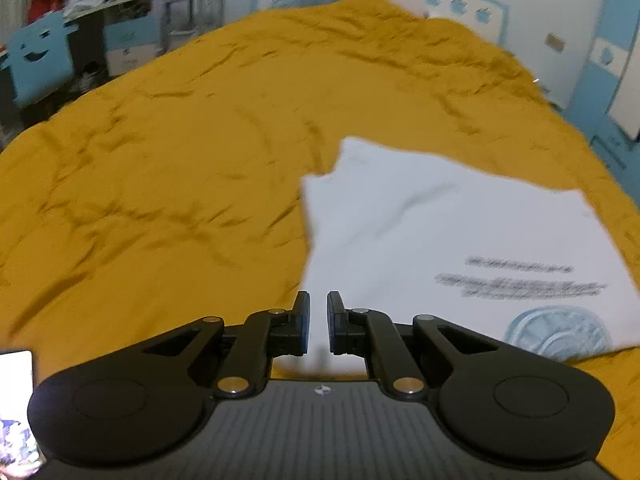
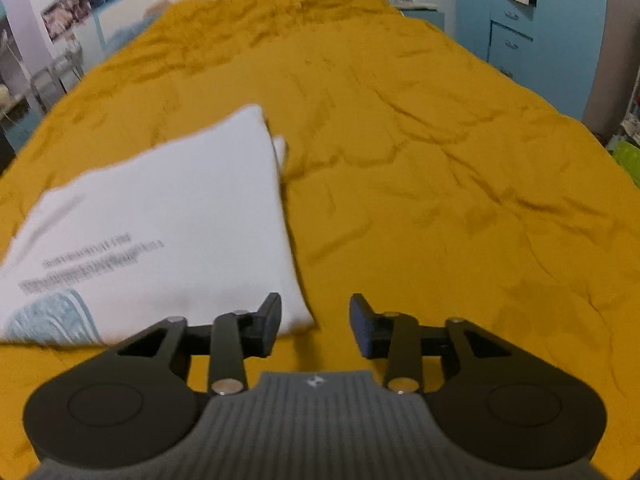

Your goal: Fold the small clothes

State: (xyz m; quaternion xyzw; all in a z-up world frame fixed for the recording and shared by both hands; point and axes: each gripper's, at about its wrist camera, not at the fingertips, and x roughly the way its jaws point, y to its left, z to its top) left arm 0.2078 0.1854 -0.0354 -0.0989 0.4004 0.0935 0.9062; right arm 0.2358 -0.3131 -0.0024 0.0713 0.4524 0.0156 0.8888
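Observation:
A white T-shirt (image 1: 440, 232) with grey text and a light blue round print lies folded flat on the mustard yellow bedspread (image 1: 180, 152). It also shows in the right wrist view (image 2: 160, 220), at the left. My left gripper (image 1: 318, 322) hovers over the shirt's near left corner, jaws a narrow gap apart and nothing between them. My right gripper (image 2: 315, 330) is open and empty, just above the shirt's near right corner, its left finger (image 2: 270, 320) over the white cloth.
The bedspread (image 2: 440, 160) is wrinkled and spreads far to the back and both sides. A blue chair (image 1: 38, 64) and cluttered shelves stand beyond the bed's left edge. Blue drawers (image 2: 520, 32) stand past the right edge. A phone screen (image 1: 16, 400) shows at lower left.

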